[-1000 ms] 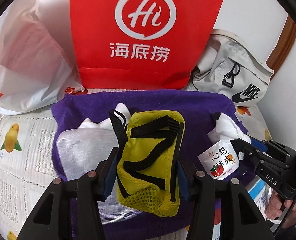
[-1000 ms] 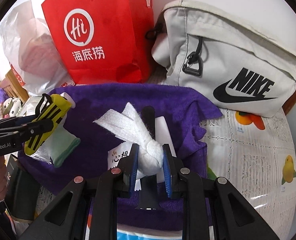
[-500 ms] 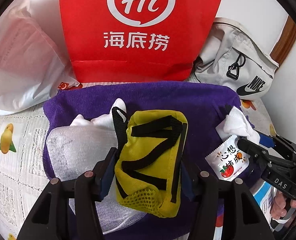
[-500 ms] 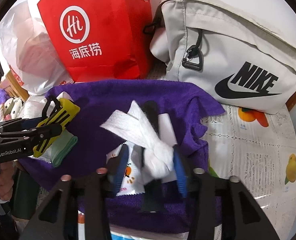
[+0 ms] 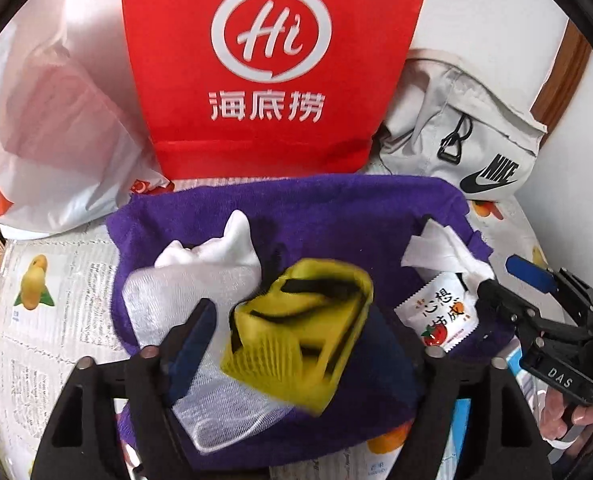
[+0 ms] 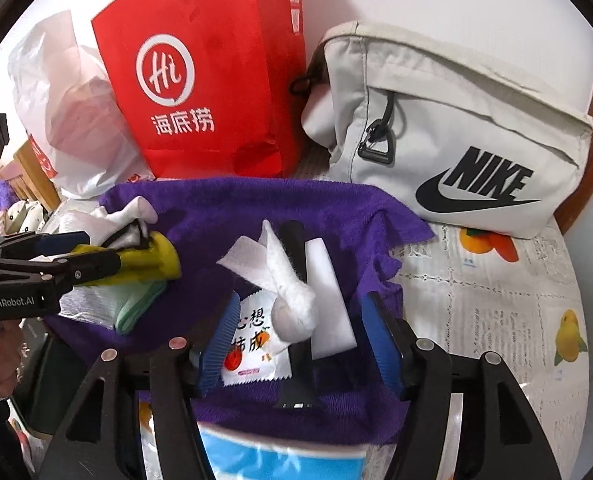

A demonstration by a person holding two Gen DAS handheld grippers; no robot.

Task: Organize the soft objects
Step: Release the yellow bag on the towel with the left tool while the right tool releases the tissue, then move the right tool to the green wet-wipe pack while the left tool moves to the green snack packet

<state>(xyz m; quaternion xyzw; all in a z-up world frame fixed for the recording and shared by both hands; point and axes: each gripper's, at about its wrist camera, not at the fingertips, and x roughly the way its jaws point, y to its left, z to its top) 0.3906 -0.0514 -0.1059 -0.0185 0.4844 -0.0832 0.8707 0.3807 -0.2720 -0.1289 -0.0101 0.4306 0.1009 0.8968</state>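
A purple towel [image 5: 336, 208] [image 6: 328, 208] lies spread on the table. My left gripper [image 5: 292, 332] is open; the yellow pouch with black straps [image 5: 300, 328] is blurred and tilted between its fingers, over a white mesh bag [image 5: 156, 300]. The pouch also shows in the right wrist view [image 6: 152, 260] beside the left gripper [image 6: 72, 256]. My right gripper [image 6: 296, 340] is open around a knotted white cloth [image 6: 292, 304], which rests on a snack packet [image 6: 252, 356], a black strap [image 6: 296, 264] and a white strip [image 6: 328, 300]. White socks [image 5: 216, 248] lie behind the mesh bag.
A red paper bag [image 5: 272, 68] [image 6: 208, 92], a white plastic bag [image 5: 44, 128] and a grey Nike bag [image 6: 456, 136] [image 5: 468, 136] stand behind the towel. A fruit-print tablecloth [image 6: 496, 312] covers the table. A blue-and-white pack [image 6: 280, 460] sits at the front edge.
Both grippers have opened. The left one let go of the yellow pouch, which is tipping down onto the towel. The right one released the knotted white cloth onto the packet.
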